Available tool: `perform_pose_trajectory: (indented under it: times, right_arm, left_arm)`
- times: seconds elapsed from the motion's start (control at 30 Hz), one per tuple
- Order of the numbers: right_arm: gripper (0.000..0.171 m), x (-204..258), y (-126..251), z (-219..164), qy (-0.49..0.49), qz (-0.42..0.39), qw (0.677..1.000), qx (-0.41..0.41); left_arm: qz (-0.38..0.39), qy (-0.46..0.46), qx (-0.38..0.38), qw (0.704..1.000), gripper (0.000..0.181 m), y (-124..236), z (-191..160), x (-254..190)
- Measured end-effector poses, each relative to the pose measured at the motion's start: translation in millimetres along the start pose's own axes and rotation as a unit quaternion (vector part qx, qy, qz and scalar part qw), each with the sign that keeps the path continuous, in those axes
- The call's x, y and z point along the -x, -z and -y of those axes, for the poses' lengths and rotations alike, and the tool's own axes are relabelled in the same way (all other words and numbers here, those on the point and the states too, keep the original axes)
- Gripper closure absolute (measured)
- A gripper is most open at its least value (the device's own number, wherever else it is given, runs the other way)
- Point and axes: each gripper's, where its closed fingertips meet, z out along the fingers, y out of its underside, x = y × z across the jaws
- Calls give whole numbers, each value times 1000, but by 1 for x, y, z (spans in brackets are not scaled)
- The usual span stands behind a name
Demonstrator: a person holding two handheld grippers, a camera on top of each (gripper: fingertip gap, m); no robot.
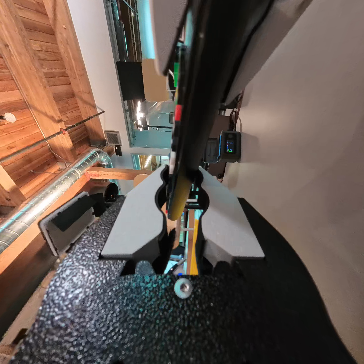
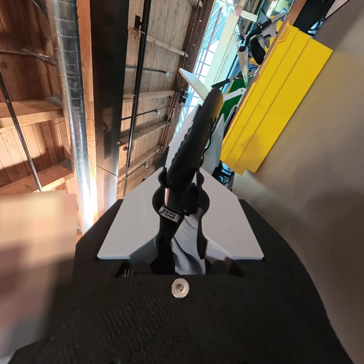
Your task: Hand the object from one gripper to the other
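Note:
A black remote control (image 1: pixel 194 118) with coloured buttons and a yellow end (image 1: pixel 178 199) spans both grippers. My left gripper (image 1: pixel 183 169) is shut on its yellow end, which pokes back between the grey fingers. In the left wrist view the right gripper's white fingers (image 1: pixel 157 29) close around the far end. In the right wrist view my right gripper (image 2: pixel 180 173) is shut on the remote's (image 2: pixel 189 149) near end. The left gripper's white fingers (image 2: pixel 217 137) clamp it farther out. A black cable with a white tag (image 2: pixel 170 213) lies between the right jaws.
Both views are tipped toward a wooden ceiling with a silver duct (image 1: pixel 59 197). A yellow bin (image 2: pixel 275 98) sits close on the right on a beige surface (image 2: pixel 315 177). A small device with a lit screen (image 1: pixel 231 146) stands on the beige surface (image 1: pixel 295 197).

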Motion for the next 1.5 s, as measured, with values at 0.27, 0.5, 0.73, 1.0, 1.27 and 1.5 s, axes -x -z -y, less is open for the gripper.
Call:
perform_pose_trajectory:
  times: [0.27, 0.5, 0.73, 1.0, 1.27, 1.5]
  right_arm:
    - [150, -5, 5, 8, 252, -125, 960, 13]
    - [150, 14, 9, 24, 504, -214, 836, -20]
    - [150, 43, -2, 7, 830, -285, 479, -7]
    - [150, 27, -20, -15, 943, -325, 43, 59]
    - [141, 32, -28, -29, 947, -288, 137, 41]
    - [106, 60, -24, -13, 746, -171, 640, -73]
  left_arm:
    - [-80, 254, 74, 961, 113, 20, -35, 7]
    - [-181, 583, -30, 792, 118, 54, -4, 15]
    - [-309, 818, -203, 439, 85, 55, 27, 57]
    - [-336, 869, -199, 305, 123, 47, 20, 59]
    - [-319, 872, -251, 274, 159, 49, 13, 64]
    - [-273, 848, -356, 283, 162, 58, 3, 90]
